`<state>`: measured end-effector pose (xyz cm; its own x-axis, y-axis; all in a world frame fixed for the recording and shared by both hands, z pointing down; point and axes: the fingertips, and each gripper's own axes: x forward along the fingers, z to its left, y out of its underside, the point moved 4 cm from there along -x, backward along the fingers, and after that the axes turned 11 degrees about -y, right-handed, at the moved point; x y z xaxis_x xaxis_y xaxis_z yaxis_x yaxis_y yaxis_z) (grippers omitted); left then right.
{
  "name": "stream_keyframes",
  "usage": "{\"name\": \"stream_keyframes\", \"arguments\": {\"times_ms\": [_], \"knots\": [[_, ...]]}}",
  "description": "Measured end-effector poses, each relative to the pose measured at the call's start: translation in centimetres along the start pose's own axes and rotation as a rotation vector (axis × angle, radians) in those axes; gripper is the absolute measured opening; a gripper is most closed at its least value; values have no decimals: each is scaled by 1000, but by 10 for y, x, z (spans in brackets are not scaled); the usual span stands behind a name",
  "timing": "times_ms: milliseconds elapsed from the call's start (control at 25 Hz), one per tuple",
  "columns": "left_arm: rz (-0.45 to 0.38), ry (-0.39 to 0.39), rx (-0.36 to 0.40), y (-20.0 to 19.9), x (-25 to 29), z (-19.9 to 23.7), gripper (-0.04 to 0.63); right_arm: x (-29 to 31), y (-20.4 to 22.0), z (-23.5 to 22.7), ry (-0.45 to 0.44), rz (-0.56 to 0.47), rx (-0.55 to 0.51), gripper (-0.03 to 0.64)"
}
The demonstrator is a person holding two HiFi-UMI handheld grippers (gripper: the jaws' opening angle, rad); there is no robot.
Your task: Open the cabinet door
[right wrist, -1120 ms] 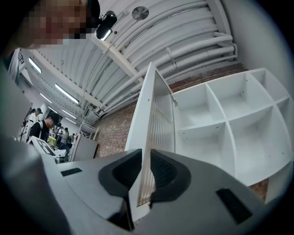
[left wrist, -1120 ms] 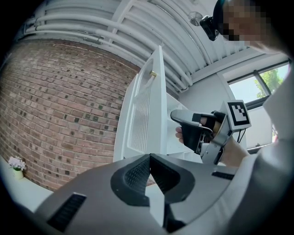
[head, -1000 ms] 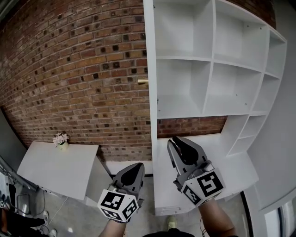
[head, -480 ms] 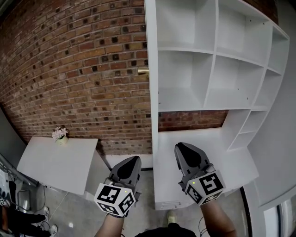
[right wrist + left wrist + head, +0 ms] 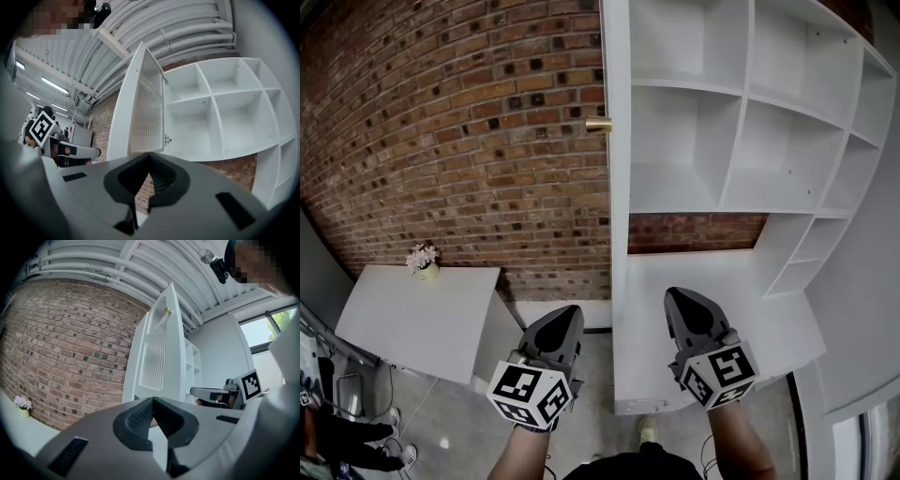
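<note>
Standing open, cabinet door [image 5: 617, 141] shows shelves [image 5: 689, 199]; left gripper [image 5: 571, 313], right gripper [image 5: 679, 296] both closed.

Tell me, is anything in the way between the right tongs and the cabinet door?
No, nothing visible. The right tongs, shut and empty, sit below the cabinet door, which already stands swung open, with only bare air between them.
</note>
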<state>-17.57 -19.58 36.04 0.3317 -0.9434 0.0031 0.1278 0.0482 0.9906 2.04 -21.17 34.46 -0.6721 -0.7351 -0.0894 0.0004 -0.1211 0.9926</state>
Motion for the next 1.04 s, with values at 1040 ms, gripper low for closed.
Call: {"name": "stream_keyframes", "arguments": {"times_ms": [1040], "knots": [[-17,-40,20,-11,3,16,6,3,7,-8,3,26,-9,5]]}}
